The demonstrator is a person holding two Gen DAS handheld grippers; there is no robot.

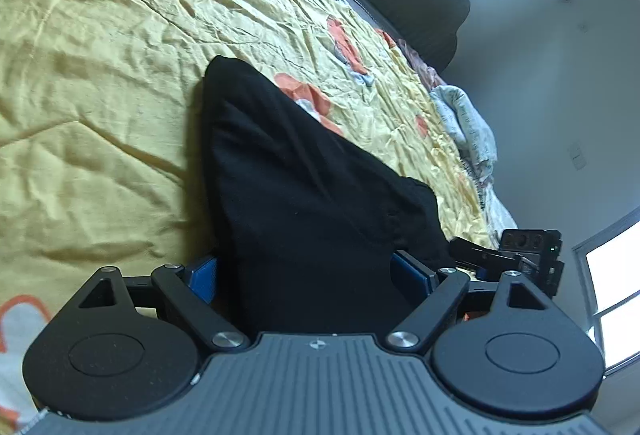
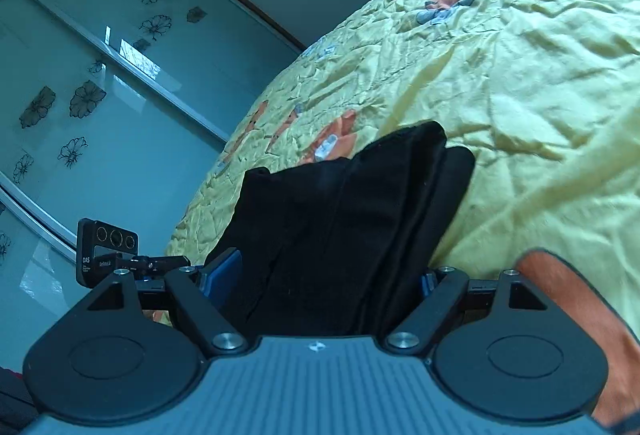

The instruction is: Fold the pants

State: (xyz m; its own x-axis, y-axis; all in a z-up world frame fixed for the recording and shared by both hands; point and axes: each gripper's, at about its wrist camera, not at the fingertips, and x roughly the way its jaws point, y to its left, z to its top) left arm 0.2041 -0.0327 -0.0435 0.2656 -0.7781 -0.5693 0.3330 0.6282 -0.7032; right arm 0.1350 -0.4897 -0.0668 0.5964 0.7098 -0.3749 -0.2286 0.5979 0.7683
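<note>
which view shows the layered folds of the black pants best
The right wrist view: the black pants show stacked edges and seams running between the gripper fingers. The left wrist view shows the same pants only as one smooth dark mass.

Fingers (image 1: 204,277) half hidden behind pants (image 1: 304,195)

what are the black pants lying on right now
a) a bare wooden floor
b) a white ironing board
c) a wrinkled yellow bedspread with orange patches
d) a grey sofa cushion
c: in both wrist views the black pants stretch away from the grippers across a creased yellow bedspread with orange patches, and black cloth fills the gap between the blue pads of the left gripper and of the right gripper.
</note>
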